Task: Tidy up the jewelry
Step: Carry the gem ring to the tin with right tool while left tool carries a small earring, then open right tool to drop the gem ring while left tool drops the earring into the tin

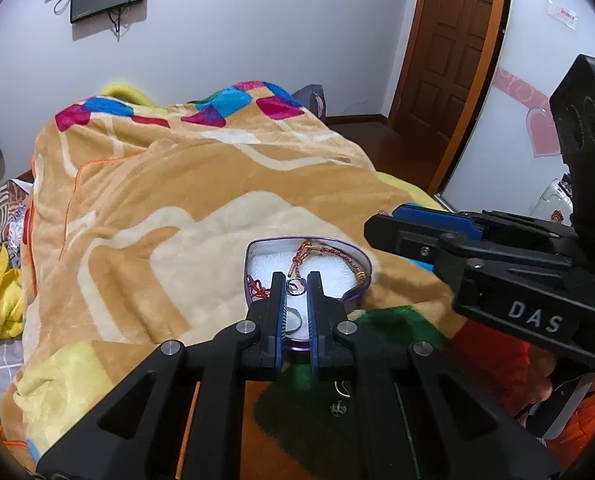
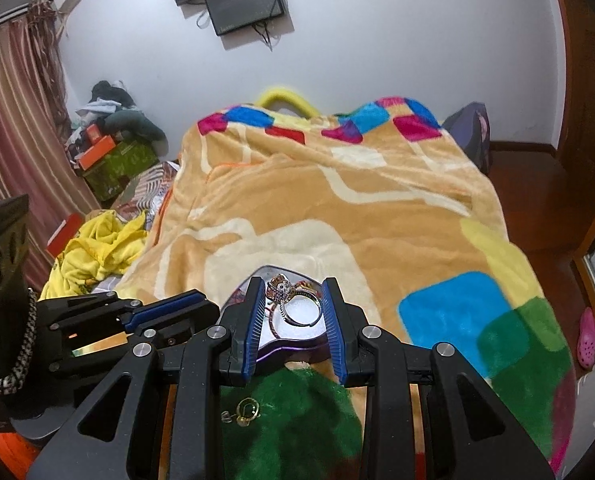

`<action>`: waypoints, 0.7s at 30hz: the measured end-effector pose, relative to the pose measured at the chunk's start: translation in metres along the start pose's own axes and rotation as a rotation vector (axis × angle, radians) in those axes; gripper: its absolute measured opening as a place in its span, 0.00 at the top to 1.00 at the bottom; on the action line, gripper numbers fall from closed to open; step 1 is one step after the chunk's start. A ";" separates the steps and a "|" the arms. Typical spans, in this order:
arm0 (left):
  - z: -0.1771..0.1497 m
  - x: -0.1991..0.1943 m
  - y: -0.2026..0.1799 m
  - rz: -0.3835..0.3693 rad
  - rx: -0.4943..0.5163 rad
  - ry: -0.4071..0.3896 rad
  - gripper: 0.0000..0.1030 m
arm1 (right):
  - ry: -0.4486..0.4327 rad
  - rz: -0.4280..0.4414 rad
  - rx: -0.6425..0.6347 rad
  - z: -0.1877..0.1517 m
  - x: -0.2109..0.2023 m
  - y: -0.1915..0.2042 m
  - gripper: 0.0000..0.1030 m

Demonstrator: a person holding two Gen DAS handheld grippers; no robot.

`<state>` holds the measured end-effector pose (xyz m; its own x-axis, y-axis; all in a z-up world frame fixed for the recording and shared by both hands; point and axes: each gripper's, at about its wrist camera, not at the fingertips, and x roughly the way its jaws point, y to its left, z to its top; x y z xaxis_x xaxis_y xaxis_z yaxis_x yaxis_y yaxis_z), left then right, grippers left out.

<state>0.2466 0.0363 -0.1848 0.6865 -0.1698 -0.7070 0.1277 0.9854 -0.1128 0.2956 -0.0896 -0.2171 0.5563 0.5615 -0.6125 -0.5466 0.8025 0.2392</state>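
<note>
A purple-rimmed tin [image 1: 359,296] with white padding lies on the blanket [image 1: 177,200]. It holds a red braided bracelet [image 1: 329,254] and a silver ring [image 1: 291,322]. My left gripper [image 1: 297,282] hovers over the tin, jaws a narrow gap apart with a small silver ring [image 1: 296,286] between the tips. My right gripper [image 2: 293,292] is open above the tin [image 2: 293,350], and a large stone-set silver ring [image 2: 297,304] sits between its fingers without touching the pads. Gold earrings [image 2: 243,412] lie on the green blanket patch in front of the tin.
The blanket covers the bed; its right edge drops to a wooden floor [image 2: 537,200]. Yellow cloth [image 2: 97,252] and boxes [image 2: 113,156] lie left of the bed. A door [image 1: 453,48] stands at the right. The right gripper body [image 1: 497,256] is close beside the left one.
</note>
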 end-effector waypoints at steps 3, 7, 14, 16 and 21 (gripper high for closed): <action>0.000 0.009 0.004 -0.009 -0.021 0.023 0.92 | 0.025 -0.004 0.008 0.000 0.009 -0.004 0.74; 0.000 0.016 0.008 -0.024 -0.033 0.037 0.92 | 0.047 -0.001 0.022 0.001 0.018 -0.008 0.74; -0.002 0.021 0.012 -0.040 -0.046 0.054 0.92 | 0.086 0.013 0.017 0.002 0.029 -0.008 0.74; -0.003 0.021 0.012 -0.046 -0.045 0.055 0.92 | 0.091 0.023 0.027 0.004 0.031 -0.009 0.74; -0.003 0.019 0.011 -0.051 -0.036 0.051 0.92 | 0.109 0.031 0.028 0.005 0.033 -0.009 0.74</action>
<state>0.2591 0.0435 -0.2018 0.6422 -0.2202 -0.7342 0.1357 0.9754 -0.1739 0.3219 -0.0775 -0.2354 0.4671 0.5625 -0.6822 -0.5444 0.7909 0.2795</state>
